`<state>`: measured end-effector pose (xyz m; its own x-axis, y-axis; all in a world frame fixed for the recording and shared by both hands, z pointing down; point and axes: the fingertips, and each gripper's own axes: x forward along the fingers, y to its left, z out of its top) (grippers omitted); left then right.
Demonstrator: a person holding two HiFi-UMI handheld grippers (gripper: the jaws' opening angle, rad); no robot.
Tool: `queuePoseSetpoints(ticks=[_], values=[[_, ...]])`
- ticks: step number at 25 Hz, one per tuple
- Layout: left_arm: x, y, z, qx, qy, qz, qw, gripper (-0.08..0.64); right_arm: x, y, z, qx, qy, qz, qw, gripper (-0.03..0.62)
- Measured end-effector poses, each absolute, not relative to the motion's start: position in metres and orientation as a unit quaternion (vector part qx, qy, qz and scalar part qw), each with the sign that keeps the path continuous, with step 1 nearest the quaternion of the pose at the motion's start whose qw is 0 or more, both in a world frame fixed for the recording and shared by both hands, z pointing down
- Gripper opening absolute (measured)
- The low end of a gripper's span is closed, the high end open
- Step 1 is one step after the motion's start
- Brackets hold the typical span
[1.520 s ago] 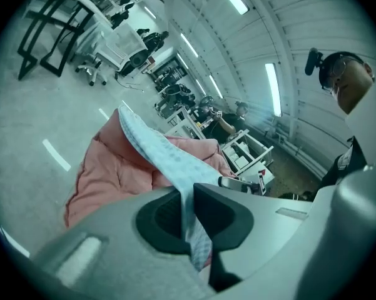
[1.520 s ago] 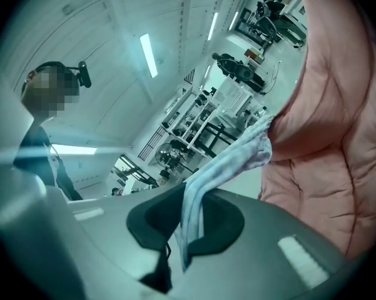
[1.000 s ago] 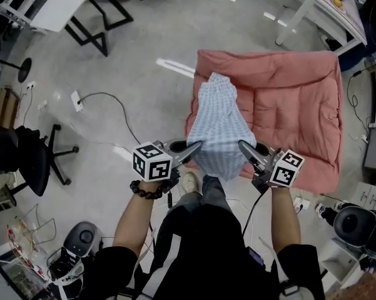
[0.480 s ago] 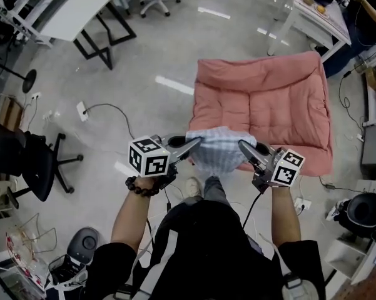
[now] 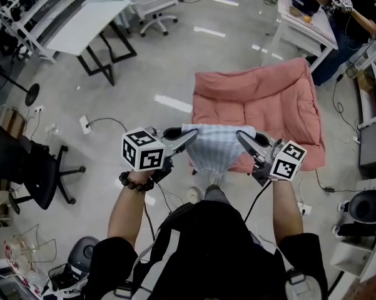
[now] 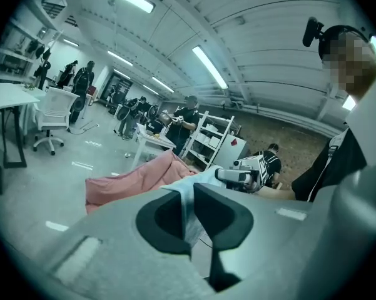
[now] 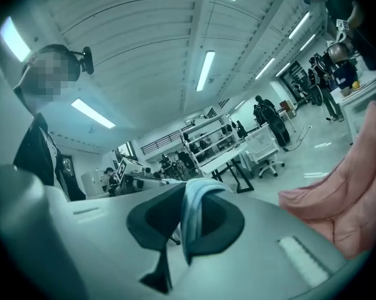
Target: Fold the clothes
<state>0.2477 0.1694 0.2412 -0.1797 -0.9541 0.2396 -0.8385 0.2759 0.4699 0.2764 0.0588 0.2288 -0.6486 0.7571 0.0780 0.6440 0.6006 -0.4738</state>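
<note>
Currently: I hold the light-blue checked cloth garment [image 5: 216, 149] hanging at centre, my left gripper [image 5: 189, 136] and right gripper [image 5: 244, 137] each with jaws clamped on an upper corner. Risks, as I judge: thin cloth slipping from either pinch; the loose hem bunching when lowered onto the pink quilted mat [image 5: 269, 95] at 1 o'clock. Surroundings: glossy grey floor [image 5: 144, 74]; white table [image 5: 87, 20] at 10 o'clock; black office chair [image 5: 31, 161] at 9 o'clock.

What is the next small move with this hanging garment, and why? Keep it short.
Probably carry the blue checked garment forward and lower it flat onto the pink quilt. The left claw and right claw are each shut on its top edge, and it hangs slack between them over the quilt's near edge, so it needs spreading before folding.
</note>
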Motion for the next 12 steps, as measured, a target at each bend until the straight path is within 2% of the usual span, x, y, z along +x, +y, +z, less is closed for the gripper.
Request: queuePoseSetpoints(ticks=[12], values=[[0.268, 0.201, 0.204, 0.595, -0.762, -0.106, 0.232, 0.023, 0.298, 0.093, 0.19, -0.444, -0.87, 0.177, 0.124, 0.017]])
